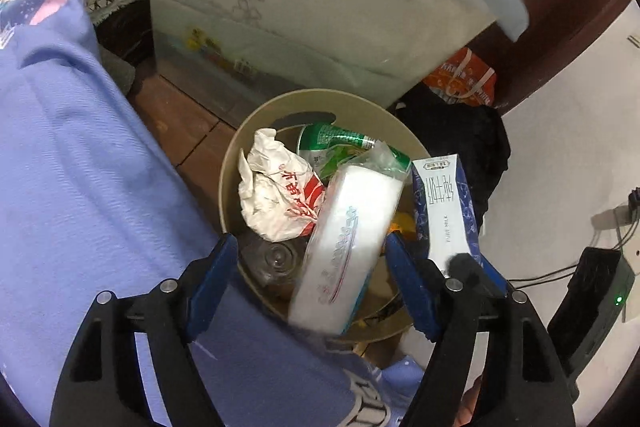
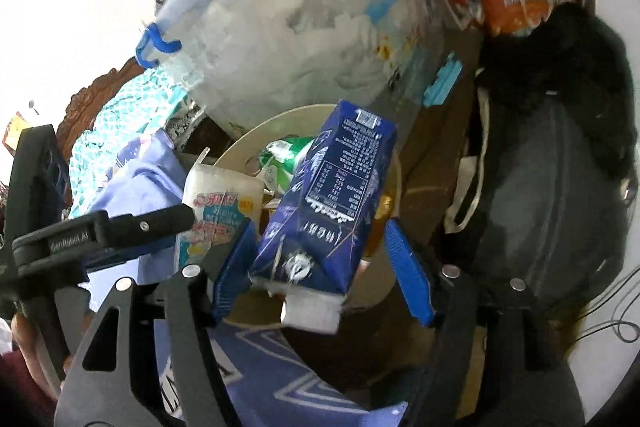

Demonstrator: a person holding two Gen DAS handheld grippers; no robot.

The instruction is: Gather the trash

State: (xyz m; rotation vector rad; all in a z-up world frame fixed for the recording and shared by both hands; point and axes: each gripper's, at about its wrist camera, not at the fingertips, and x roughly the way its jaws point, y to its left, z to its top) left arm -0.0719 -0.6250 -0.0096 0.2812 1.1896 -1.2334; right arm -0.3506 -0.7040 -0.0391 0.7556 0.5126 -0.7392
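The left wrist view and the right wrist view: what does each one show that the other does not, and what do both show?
Only the left wrist view shows the crumpled white bag with red print in the bin and a black device with a green light on the white floor.

Only the right wrist view shows the milk carton's nutrition table side and the other gripper from outside.

Both show the round beige bin, the tissue pack, the blue milk carton, the green can, the clear storage box, the orange bag and purple cloth.

Bin (image 1: 230, 163) floor hidden under trash (likewise the clear storage box (image 1: 280, 7) top, cut off).
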